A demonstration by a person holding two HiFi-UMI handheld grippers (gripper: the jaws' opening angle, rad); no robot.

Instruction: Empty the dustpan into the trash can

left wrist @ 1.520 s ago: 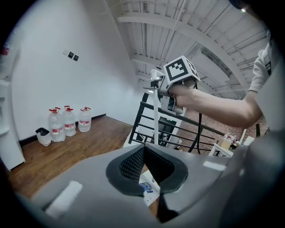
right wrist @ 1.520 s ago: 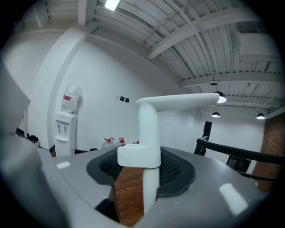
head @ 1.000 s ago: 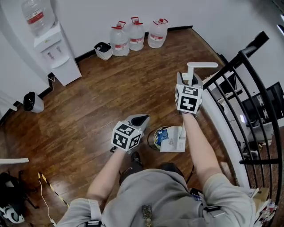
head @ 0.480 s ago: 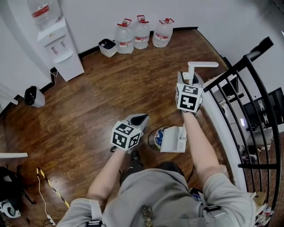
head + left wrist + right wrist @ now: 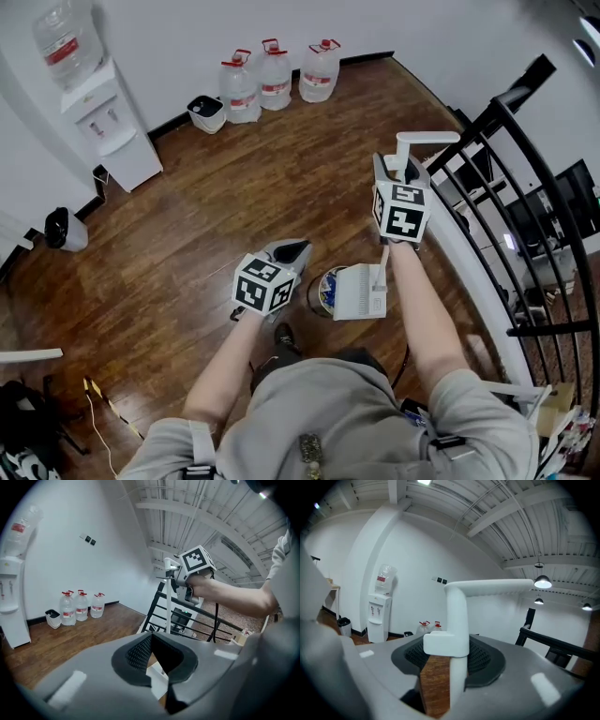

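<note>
My right gripper (image 5: 400, 169) is shut on the upright white handle (image 5: 424, 140) of the dustpan, held well above the floor. In the right gripper view the handle (image 5: 457, 620) stands between the pads of that gripper (image 5: 452, 657), its bent top pointing right. The pan (image 5: 359, 292) hangs below my right forearm, beside and partly over the small round trash can (image 5: 319, 292), which has blue scraps inside. My left gripper (image 5: 292, 251) hovers just left of the can, shut and holding nothing (image 5: 151, 640). The left gripper view also shows the handle (image 5: 168, 599).
A black stair railing (image 5: 497, 178) curves close along the right. At the back wall stand a water dispenser (image 5: 105, 127), three water bottles (image 5: 274, 71) and a small white bin (image 5: 206, 113). A dark object (image 5: 58, 228) and cables (image 5: 103, 405) lie at the left.
The head view has swung a little. The pan sits slightly further left against the can. Both grippers hold the same pose and grip.
</note>
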